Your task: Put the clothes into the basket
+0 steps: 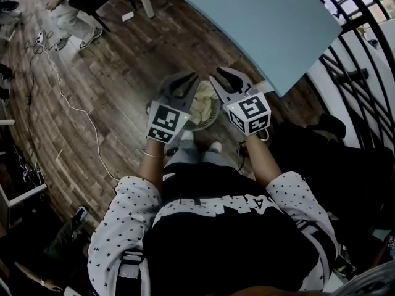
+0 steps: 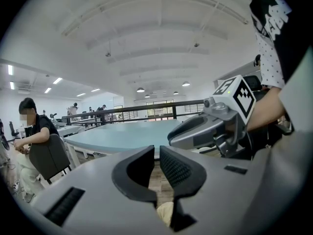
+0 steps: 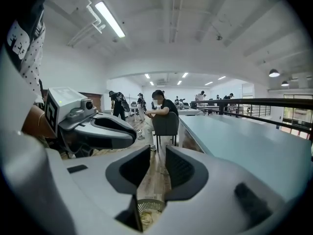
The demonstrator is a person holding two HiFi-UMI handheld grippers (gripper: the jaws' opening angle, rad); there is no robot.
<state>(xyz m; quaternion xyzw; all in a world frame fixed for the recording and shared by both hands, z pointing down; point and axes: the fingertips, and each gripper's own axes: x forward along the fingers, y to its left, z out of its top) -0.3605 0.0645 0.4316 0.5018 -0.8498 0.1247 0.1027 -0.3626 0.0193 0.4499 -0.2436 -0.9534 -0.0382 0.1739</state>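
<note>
The left gripper (image 1: 182, 82) hangs above the left side of the basket (image 1: 208, 121), tilted a little downward. Its jaws are all but together with nothing between them, which suits a tool that has no load to carry. Through the slit below them, a scrap of the pale clothes (image 2: 165, 213) shows.

The basket stands on the wood floor just in front of the person's feet, under both grippers, and the clothes lie bunched inside it. The task looks largely done, at least for this cloth.

The right gripper (image 1: 217, 74) hovers beside the left one, over the basket's right side. Its jaws stand apart and empty, so it is probably clear of the cloth. To its right, the table (image 1: 265, 23) is bare in the part that shows.
</note>
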